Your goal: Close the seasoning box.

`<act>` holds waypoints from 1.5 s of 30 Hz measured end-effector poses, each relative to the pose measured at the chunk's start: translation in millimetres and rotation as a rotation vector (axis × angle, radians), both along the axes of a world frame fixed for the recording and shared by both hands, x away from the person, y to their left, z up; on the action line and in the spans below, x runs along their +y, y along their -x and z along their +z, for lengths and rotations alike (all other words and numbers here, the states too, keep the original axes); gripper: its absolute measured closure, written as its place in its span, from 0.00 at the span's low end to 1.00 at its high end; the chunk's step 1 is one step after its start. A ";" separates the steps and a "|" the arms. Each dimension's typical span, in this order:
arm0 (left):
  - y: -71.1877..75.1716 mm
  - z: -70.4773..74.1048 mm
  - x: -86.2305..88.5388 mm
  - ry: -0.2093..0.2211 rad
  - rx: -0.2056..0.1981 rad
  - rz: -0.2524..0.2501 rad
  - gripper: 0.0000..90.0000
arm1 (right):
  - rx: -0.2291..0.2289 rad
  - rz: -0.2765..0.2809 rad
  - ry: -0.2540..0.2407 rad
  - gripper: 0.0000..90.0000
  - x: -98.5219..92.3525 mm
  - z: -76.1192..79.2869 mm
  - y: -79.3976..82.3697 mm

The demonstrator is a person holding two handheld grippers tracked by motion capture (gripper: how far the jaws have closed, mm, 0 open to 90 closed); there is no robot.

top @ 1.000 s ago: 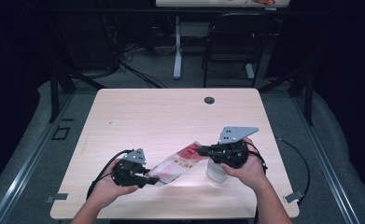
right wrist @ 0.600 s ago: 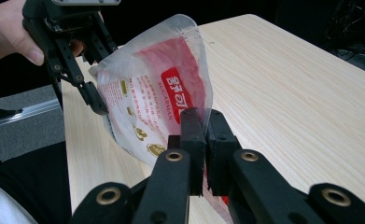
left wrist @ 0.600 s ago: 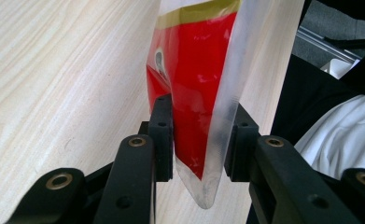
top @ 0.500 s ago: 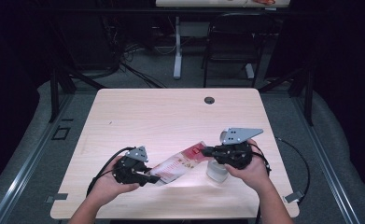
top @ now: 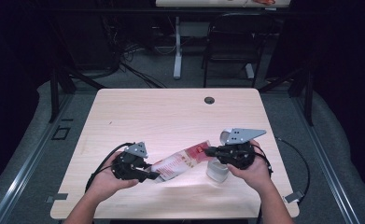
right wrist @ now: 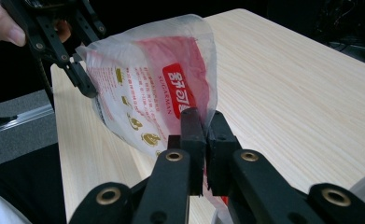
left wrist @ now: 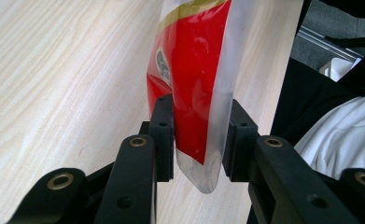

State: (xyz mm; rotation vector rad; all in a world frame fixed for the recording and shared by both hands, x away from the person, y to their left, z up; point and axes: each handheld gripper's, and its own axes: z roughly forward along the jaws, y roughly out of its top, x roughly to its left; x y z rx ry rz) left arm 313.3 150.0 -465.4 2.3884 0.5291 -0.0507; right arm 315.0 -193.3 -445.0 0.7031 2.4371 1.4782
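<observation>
1. Table [top: 171, 116]: light wood top, with a small dark grommet [top: 209, 100] near the far edge. Both forearms enter from the near side.
2. Pouch [top: 180, 163]: red, white and clear plastic packet, stretched between the two grippers above the near half of the table, its red end toward the right gripper and raised slightly higher.
3. Left gripper [top: 153, 176]: jaws closed onto the pouch's clear sealed corner; in the left gripper view the film sits pinched between both pads [left wrist: 164, 135].
4. Right gripper [top: 208, 151]: jaws almost fully together, clamping the pouch's red end; in the right gripper view the bag [right wrist: 157, 88] bulges open beyond them.
5. White cup [top: 217, 170]: stands on the table under the right gripper, just beside the right hand [top: 250, 170].
6. Versus 1.0 s ago: the right gripper has dropped a little and drawn nearer the person; the left grip is unchanged.
</observation>
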 end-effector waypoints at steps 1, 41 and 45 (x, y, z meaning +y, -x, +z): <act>-0.6 0.8 -0.3 0.002 0.002 -0.002 0.78 | 0.002 -0.005 0.005 0.98 -0.9 -1.2 -0.7; -7.3 27.8 -4.1 -0.031 -0.018 -0.023 0.79 | 0.025 -0.021 -0.053 0.98 -13.5 -7.6 -2.5; -7.8 32.0 -5.8 -0.038 -0.018 -0.022 0.79 | 0.027 -0.023 -0.054 0.97 -14.6 -7.7 -2.3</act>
